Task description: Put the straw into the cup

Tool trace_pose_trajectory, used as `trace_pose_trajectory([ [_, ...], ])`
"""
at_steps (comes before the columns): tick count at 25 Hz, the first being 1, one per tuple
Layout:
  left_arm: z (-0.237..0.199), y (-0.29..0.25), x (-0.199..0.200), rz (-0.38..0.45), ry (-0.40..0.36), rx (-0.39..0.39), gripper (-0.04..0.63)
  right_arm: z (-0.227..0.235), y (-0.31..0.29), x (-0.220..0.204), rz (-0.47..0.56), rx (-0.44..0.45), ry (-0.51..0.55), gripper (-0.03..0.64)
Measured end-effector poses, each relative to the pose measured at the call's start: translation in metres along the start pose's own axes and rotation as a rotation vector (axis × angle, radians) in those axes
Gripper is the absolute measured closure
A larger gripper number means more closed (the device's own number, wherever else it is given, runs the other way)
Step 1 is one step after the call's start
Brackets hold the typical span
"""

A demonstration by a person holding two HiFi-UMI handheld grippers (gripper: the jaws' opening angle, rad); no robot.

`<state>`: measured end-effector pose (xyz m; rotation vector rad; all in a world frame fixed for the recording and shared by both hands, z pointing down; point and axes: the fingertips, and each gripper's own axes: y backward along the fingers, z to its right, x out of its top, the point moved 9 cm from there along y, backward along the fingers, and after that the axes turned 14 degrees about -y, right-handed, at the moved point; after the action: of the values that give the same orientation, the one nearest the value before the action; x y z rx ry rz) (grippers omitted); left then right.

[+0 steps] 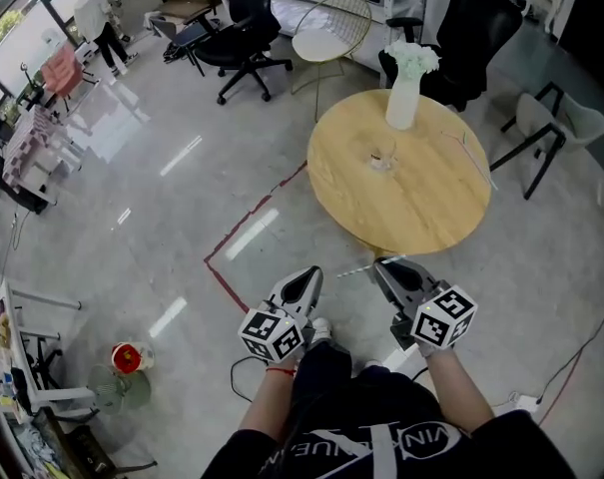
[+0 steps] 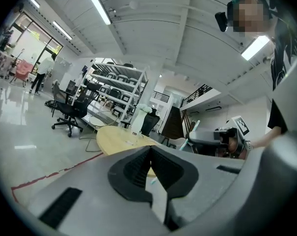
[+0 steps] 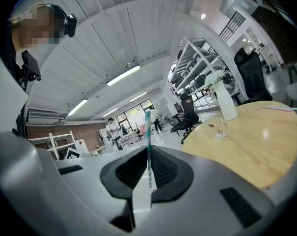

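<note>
Right gripper (image 3: 148, 150) pinches the straw (image 3: 148, 132), its long end left free, likely for dropping into the cup (image 1: 383, 156), which stands well apart on the table (image 1: 431, 218). Left gripper (image 2: 150, 150) is pressed together, empty, just beside the right.

Two hand-held grippers (image 1: 303, 275) (image 1: 387, 266), one striped straw (image 3: 148, 141) — and one table (image 1: 421, 213), one vase (image 1: 402, 96), one cup (image 1: 383, 156).

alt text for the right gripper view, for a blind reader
The right gripper is shut on a teal-and-white striped straw that stands upright between its jaws. Beyond, at right, a round wooden table bears a white vase and a clear cup.
</note>
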<state>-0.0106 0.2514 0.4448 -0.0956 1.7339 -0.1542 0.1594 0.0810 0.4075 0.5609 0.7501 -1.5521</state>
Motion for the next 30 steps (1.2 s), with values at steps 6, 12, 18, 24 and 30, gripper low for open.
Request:
trace_pose_trajectory([
  [6, -0.06, -0.039, 0.015, -0.015, -0.015, -0.075, 0.588, 0.015, -0.048, 0.021, 0.058, -0.05, -0.021, 0.597],
  [12, -0.099, -0.067, 0.025, -0.025, -0.034, -0.183, 0.588, 0.02, -0.083, 0.029, 0.113, -0.111, -0.035, 0.597],
  [18, -0.13, -0.081, 0.023, -0.042, -0.038, -0.269, 0.588, 0.021, -0.107, 0.03, 0.168, -0.173, -0.046, 0.597],
  [24, -0.148, -0.094, 0.016, -0.052, -0.017, -0.307, 0.588, 0.025, -0.117, 0.032, 0.18, -0.213, -0.052, 0.597],
  [30, -0.157, -0.113, 0.016, -0.061, 0.0, -0.351, 0.588, 0.04, -0.134, 0.043, 0.193, -0.229, -0.065, 0.597],
])
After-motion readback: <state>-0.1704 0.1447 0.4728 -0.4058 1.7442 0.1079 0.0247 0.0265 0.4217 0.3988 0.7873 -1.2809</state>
